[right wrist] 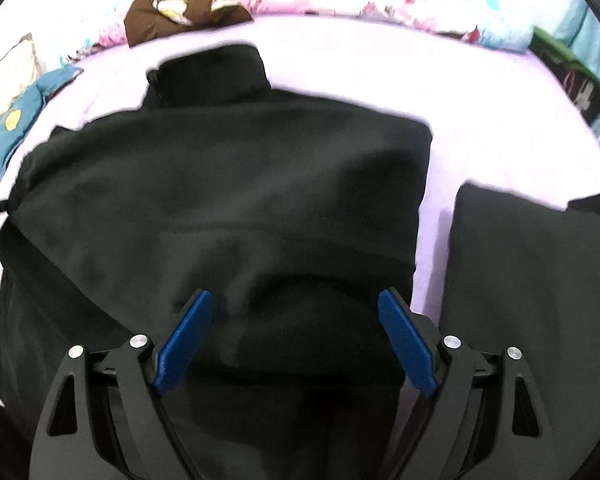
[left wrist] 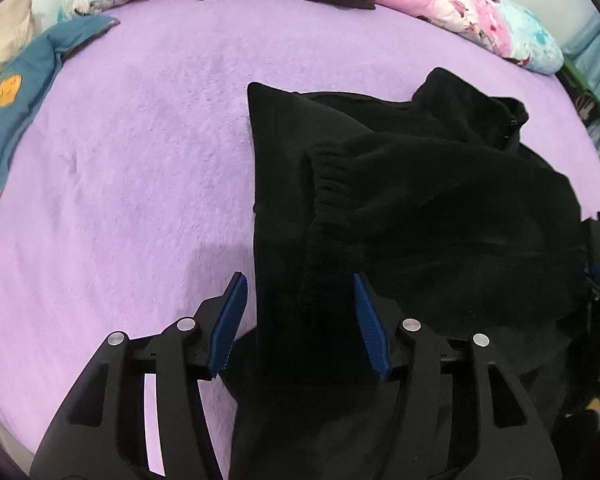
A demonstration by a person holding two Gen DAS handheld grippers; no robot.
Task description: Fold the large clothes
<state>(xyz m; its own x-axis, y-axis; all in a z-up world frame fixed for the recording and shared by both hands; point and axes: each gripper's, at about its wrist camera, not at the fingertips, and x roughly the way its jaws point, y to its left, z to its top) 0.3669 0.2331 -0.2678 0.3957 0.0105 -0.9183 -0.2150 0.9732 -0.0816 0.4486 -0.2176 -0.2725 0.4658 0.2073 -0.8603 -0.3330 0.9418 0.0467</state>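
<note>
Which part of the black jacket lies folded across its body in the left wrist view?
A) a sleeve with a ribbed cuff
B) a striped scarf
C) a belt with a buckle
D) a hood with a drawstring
A: a sleeve ending in a ribbed cuff lies across the black jacket on the purple blanket.

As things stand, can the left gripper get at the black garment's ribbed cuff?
Probably yes. The left gripper stands open over the black garment, and the ribbed cuff lies uncovered just ahead of its fingertips, with nothing between them.
</note>
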